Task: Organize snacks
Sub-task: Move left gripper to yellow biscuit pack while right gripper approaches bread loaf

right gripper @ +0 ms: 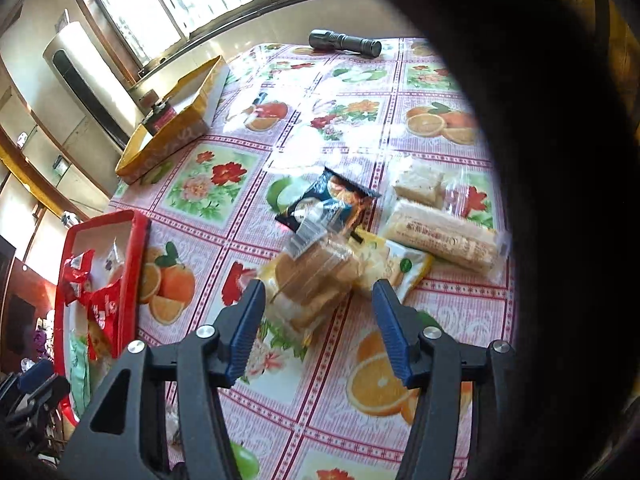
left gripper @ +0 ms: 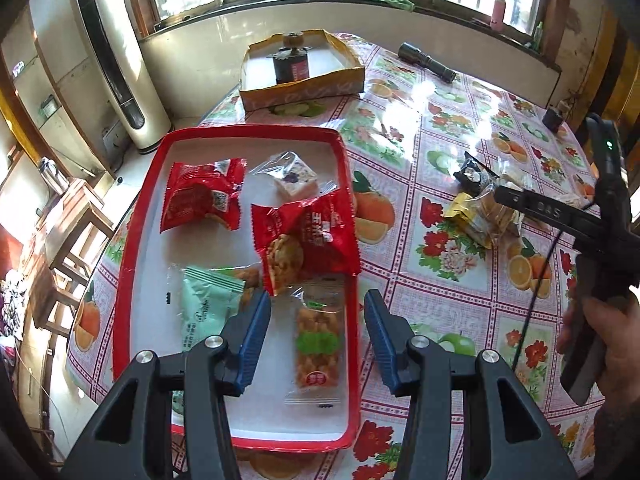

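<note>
Over the red-rimmed white tray (left gripper: 132,280), the left gripper (left gripper: 316,312) hangs with jaws apart and empty above six wrapped snacks, including two red packets (left gripper: 308,236) with white Chinese print. Right of it, the right gripper (right gripper: 320,296), also released, hovers over loose snack packs (right gripper: 316,276) on the fruit-patterned tablecloth (right gripper: 208,184).
</note>
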The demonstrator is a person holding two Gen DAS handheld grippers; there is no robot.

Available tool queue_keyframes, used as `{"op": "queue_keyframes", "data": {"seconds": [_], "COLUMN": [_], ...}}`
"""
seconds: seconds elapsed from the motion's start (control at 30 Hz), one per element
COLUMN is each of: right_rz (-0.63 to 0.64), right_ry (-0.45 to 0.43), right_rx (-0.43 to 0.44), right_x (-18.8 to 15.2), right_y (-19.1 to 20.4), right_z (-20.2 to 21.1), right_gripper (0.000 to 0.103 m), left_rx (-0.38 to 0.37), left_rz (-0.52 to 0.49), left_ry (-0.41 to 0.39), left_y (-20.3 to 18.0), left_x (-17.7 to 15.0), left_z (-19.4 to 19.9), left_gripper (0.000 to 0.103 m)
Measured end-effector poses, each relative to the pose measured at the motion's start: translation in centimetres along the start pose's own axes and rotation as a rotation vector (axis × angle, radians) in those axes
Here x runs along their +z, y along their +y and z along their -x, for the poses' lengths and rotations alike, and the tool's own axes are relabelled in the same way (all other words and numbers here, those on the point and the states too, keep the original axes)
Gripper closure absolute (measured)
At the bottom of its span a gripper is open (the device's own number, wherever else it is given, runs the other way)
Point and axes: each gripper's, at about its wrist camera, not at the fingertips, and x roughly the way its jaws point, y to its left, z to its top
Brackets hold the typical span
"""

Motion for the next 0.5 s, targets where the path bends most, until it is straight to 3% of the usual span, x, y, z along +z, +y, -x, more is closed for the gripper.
{"op": "queue_keyframes", "data": {"seconds": [0.17,0.37,0.5], "right_rz": [0.009,0.175,0.198], "right_ry": [0.043,0.047,0.051], "right_rx": [-0.018,-0.074,-0.091], "right_x": [1.2,-0.4,-2.0], "right_y": [0.2,0.2,-1.9], "right_z": [-3.1,-2.2,-0.2], "right_gripper": [0.044,0.048,0.052], "left_rx": [-0.003,-0.039,-0.101], "left_rz": [-0.02,-0.04,-0.046], "left_ry": [-0.004,0.013,0.055], "left_y": [-1.8,-4.5,-7.4], "left_x": [1.0,3.8,6.3], "left_z": [-0.2,-1.7,-4.0], "left_gripper": [0.055,0.053,0.053]}}
